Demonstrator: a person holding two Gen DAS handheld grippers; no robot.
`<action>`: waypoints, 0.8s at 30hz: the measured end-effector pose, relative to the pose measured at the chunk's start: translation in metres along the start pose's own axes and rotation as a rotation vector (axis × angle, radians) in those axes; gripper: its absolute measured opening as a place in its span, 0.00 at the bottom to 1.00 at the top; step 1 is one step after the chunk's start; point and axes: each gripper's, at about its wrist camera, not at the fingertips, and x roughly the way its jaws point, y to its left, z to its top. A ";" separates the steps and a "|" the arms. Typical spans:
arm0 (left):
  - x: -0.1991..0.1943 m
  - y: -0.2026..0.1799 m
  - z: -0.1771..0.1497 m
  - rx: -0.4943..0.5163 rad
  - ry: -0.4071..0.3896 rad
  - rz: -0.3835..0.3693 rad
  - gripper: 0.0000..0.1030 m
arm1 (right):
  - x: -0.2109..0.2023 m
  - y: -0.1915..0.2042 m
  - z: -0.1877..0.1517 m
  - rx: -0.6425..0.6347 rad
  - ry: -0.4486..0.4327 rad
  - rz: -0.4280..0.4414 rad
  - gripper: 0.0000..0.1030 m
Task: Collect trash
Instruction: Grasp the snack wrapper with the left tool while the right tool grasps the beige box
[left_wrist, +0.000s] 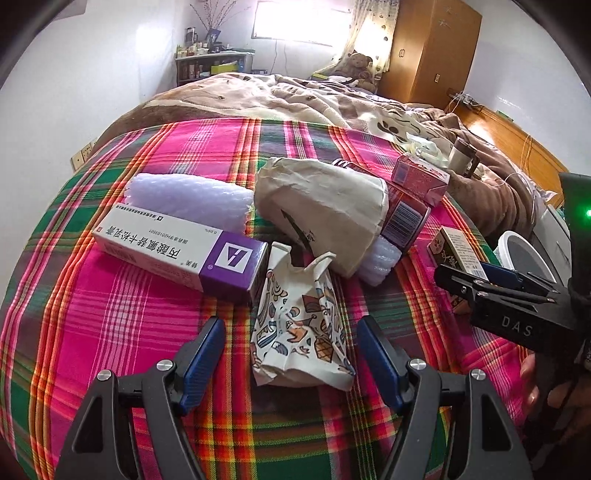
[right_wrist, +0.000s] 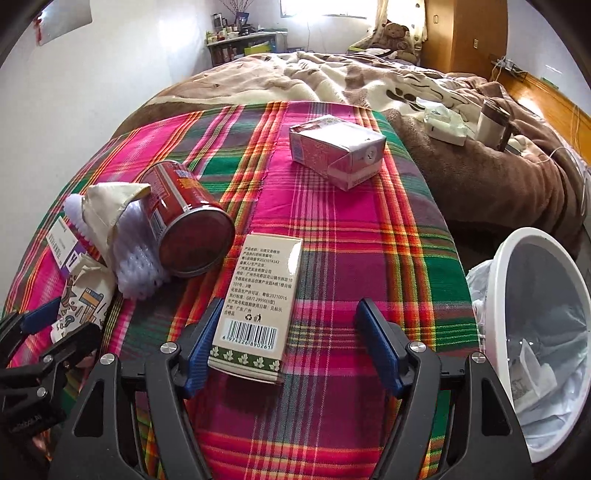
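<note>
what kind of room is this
Most likely a bedroom in a home: a bed with a rumpled brown blanket, a teddy bear at its head, and a wooden wardrobe in the corner.

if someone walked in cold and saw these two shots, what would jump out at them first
Most likely the loud pink, green and orange plaid cloth spread over the bed, littered with trash: a red can on its side, a pink carton farther back, a purple-and-white medicine box at left. Next, the white lined bin at the cloth's right edge, and the open right gripper straddling a beige barcode box.
</note>
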 end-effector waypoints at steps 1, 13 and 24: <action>0.001 0.000 0.001 -0.001 0.003 -0.005 0.71 | 0.001 0.002 0.001 -0.006 -0.004 -0.002 0.71; 0.003 -0.004 0.004 -0.003 -0.001 -0.011 0.48 | -0.001 -0.001 -0.004 0.023 -0.028 0.018 0.36; -0.015 -0.012 -0.003 -0.005 -0.038 -0.010 0.47 | -0.017 -0.001 -0.012 0.027 -0.071 0.056 0.33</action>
